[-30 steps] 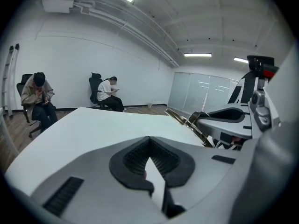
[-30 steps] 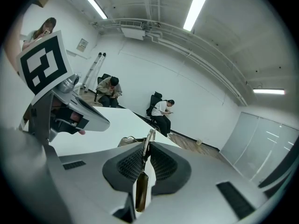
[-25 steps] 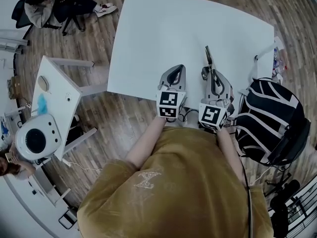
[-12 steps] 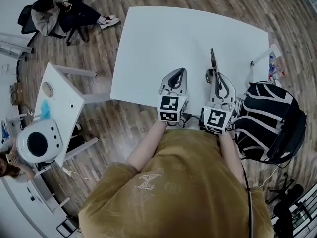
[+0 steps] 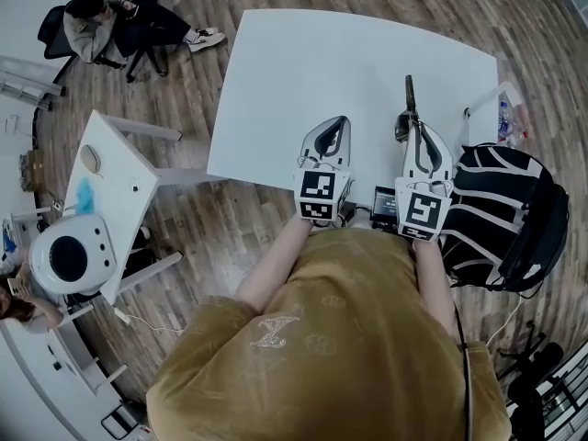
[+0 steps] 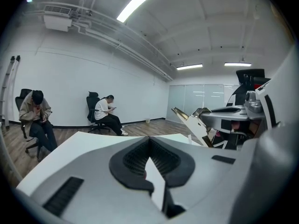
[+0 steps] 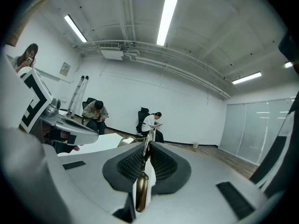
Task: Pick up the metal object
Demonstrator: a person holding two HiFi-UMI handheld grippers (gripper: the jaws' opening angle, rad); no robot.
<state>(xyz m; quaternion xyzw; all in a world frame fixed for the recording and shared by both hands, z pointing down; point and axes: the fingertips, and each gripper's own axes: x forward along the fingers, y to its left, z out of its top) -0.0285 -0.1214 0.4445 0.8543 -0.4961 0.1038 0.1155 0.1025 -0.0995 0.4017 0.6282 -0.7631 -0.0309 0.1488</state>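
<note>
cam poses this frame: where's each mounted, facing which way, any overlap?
Head view: on the person's head, facing steeply down at the table; shows torso, left gripper, right gripper holding the metal object.
Left gripper view: on the left gripper, facing along its shut, empty jaws across the table; right gripper at right.
Right gripper view: on the right gripper, along jaws shut on the metal object; left gripper at left.
Shared: both gripper views show the seated person in white.
</note>
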